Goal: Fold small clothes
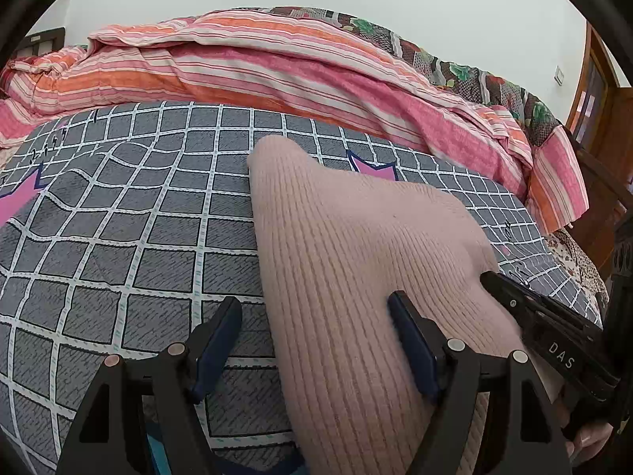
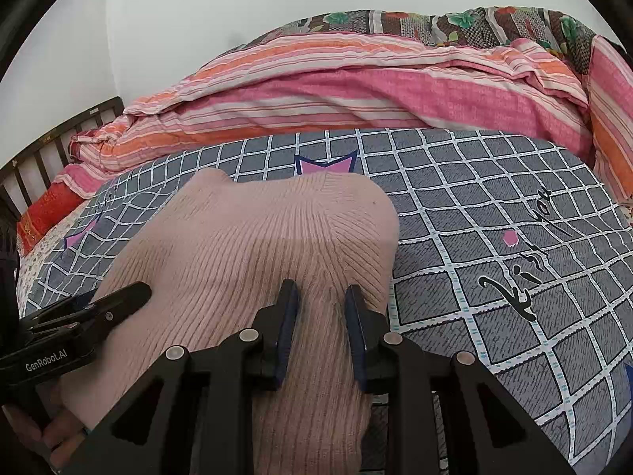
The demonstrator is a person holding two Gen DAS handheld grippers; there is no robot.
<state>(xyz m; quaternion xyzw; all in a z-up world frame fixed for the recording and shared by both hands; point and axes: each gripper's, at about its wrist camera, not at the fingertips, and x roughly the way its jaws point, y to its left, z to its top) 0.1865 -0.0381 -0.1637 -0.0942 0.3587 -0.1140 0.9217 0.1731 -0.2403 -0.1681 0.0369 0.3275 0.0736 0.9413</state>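
Left gripper (image 1: 315,322): black frame, navy pads, silver screws, "GenRobot.AI" lettering.
Right gripper (image 2: 321,308): likewise built, "DAS" marked.

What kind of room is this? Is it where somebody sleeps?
Most likely a bedroom. A pink knitted garment lies on a bed covered by a grey checked sheet, a striped pink and orange quilt is heaped behind it, and a dark wooden bed rail shows at the side.

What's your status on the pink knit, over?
Left gripper open, straddling the pink knit's left edge. Right gripper part-closed over a knit ridge, grip unconfirmed. Striped quilt behind, clear of work.
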